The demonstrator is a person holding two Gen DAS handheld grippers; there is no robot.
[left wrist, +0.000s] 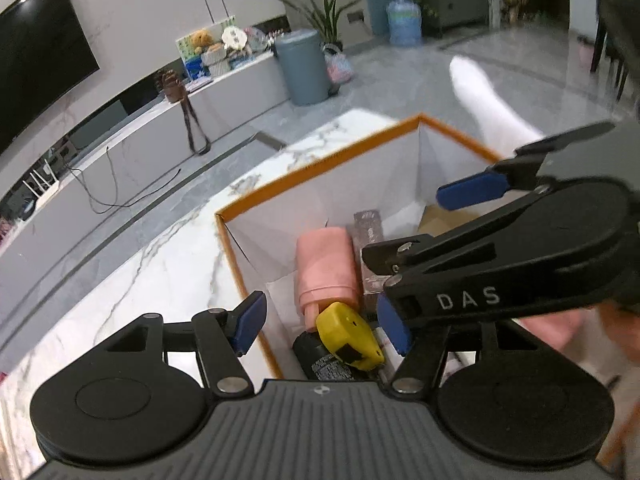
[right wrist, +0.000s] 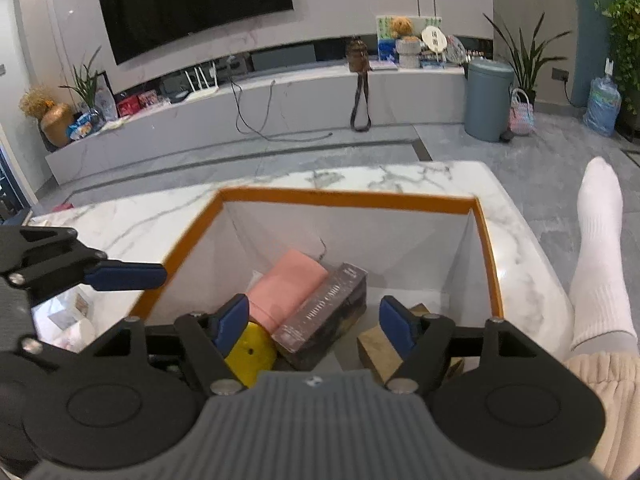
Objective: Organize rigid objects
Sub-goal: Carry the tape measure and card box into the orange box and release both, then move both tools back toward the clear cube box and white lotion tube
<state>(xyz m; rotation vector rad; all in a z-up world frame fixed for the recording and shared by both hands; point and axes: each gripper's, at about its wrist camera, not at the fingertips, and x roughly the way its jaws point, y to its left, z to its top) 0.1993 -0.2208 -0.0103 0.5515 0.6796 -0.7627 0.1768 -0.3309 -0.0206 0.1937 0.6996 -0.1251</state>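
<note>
Over the orange-rimmed box (right wrist: 344,197) on the marble table (right wrist: 160,220), both the left gripper (left wrist: 320,326) and right gripper (right wrist: 314,322) hang with fingers spread and empty, while inside it lie a pink bottle (right wrist: 292,280), yellow tape measure (left wrist: 348,334) and dark carton (right wrist: 328,312).

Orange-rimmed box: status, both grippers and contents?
Left gripper open, empty. Right gripper open, empty. Both over box; pink container, yellow tape measure, dark carton inside. Nothing blocking.

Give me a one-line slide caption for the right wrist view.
Right gripper open above the orange-rimmed box holding a pink bottle, dark carton and yellow tape measure.
</note>
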